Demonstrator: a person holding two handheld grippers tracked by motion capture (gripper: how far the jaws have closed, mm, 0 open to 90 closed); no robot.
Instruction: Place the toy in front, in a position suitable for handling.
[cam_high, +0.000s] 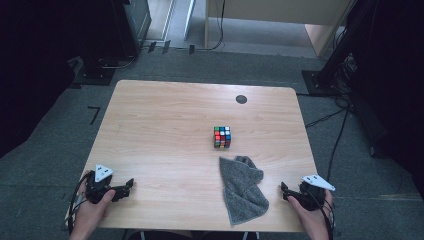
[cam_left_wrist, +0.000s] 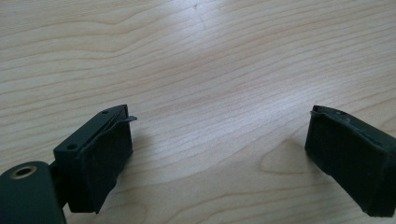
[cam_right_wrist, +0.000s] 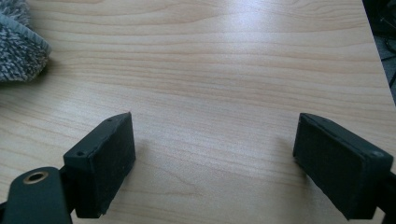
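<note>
Left hand (cam_high: 92, 210): enters from the near edge, resting at the near left corner of the surface (cam_high: 165, 125).
Left tongs (cam_high: 127, 186): released, jaws spread wide over bare wood, pointing right.
Right hand (cam_high: 312, 215): at the near right corner, mirrored.
Right tongs (cam_high: 283, 190): released, nothing between the jaws, pointing left toward the grey towel (cam_high: 242, 187).
Rubik's cube (cam_high: 222, 137): centre-right, just beyond the towel, well apart from both tongs.
Open room: the whole left half and the far strip are bare wood.

High view overhead, facing forward; gripper views close — sharing table (cam_high: 165, 135)
</note>
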